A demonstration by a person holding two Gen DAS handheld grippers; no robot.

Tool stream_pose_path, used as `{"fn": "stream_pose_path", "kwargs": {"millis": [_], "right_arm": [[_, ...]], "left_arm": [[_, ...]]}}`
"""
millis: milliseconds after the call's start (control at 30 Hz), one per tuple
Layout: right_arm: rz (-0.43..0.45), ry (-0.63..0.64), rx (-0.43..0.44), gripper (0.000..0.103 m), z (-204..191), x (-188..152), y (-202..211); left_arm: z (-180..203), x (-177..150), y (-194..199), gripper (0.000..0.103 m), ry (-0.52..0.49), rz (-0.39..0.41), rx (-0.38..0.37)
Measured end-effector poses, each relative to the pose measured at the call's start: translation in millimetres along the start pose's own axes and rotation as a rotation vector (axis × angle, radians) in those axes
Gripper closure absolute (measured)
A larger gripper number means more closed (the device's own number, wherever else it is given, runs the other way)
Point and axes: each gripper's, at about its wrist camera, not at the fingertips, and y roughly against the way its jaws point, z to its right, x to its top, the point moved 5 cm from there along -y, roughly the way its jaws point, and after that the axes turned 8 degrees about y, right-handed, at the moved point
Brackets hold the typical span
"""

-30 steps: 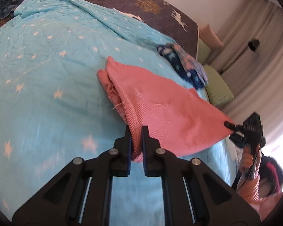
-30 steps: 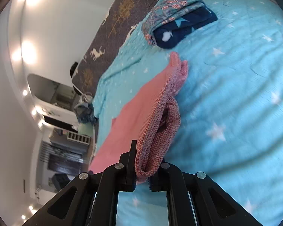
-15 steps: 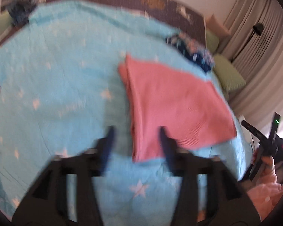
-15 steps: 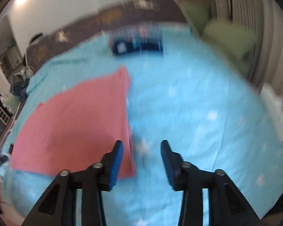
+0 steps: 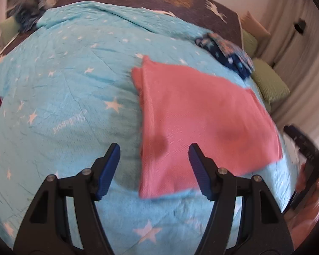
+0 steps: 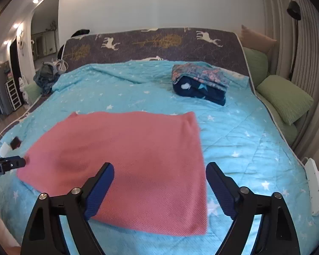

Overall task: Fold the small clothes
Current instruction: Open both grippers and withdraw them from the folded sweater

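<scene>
A pink knit garment (image 5: 197, 123) lies folded flat on the light blue star-print bedspread (image 5: 63, 97); it also shows in the right wrist view (image 6: 127, 159). My left gripper (image 5: 154, 155) is open and empty, hovering above the garment's near left corner. My right gripper (image 6: 159, 176) is open and empty, above the garment's near edge. The left gripper's tip (image 6: 8, 163) shows at the left edge of the right wrist view, beside the garment's left corner.
A folded stack of dark blue and floral clothes (image 6: 200, 82) sits near the headboard (image 6: 151, 42). Green pillows (image 6: 285, 97) lie along the right side. A heap of clothes (image 6: 45, 74) is at the far left corner. A small red object (image 6: 16, 142) lies on the bed's left edge.
Both grippers let go of the pink garment and opened. They pulled back and up; the garment now lies flat on the bed.
</scene>
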Motion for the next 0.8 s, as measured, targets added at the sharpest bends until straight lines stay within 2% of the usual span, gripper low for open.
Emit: {"fn": "stream_pose_path", "kwargs": {"millis": [33, 100, 200, 267, 300, 333, 367, 400, 433, 500, 567, 600, 633, 700, 800], "right_arm": [[-0.010, -0.020, 0.022, 0.060, -2, 3, -7], [-0.046, -0.104, 0.119, 0.096, -4, 7, -19], [-0.054, -0.172, 0.205, 0.096, -8, 12, -36], [-0.066, -0.164, 0.226, 0.096, -17, 13, -46], [-0.079, -0.156, 0.245, 0.096, -23, 12, -51], [-0.097, -0.146, 0.271, 0.096, -31, 10, -56], [-0.112, -0.138, 0.280, 0.096, -35, 8, -62], [-0.135, -0.128, 0.268, 0.096, -37, 2, -67], [-0.169, -0.116, 0.230, 0.096, -35, -6, -76], [-0.187, -0.127, 0.205, 0.100, -24, -18, -82], [-0.177, -0.189, 0.245, 0.101, -9, -24, -79], [-0.179, -0.214, 0.255, 0.101, -3, -25, -77], [-0.178, -0.230, 0.262, 0.101, 1, -25, -73], [-0.177, -0.225, 0.251, 0.099, 2, -24, -66], [-0.143, -0.191, 0.237, 0.096, -4, -21, -48]], "left_arm": [[3, 7, 2, 0.037, 0.003, 0.027, -0.002], [18, 20, 10, 0.038, -0.026, 0.086, -0.026], [51, 32, 17, 0.038, -0.095, 0.137, -0.151], [73, 30, 6, 0.038, -0.147, 0.103, -0.227], [77, 28, -4, 0.038, -0.160, 0.078, -0.226], [79, 25, -18, 0.042, -0.170, 0.048, -0.194], [74, 22, -35, 0.045, -0.179, 0.020, -0.128], [63, 17, -55, 0.050, -0.186, -0.010, -0.018], [49, 13, -69, 0.067, -0.177, -0.033, 0.051], [30, 10, -68, 0.073, -0.132, -0.005, -0.014], [21, 12, -51, 0.073, -0.060, -0.004, -0.075], [18, 13, -42, 0.070, -0.035, 0.006, -0.063], [15, 13, -37, 0.060, -0.022, 0.018, -0.040], [7, 12, -21, 0.052, -0.011, 0.052, 0.015], [-10, 2, -6, 0.048, 0.009, 0.047, 0.033]]}}
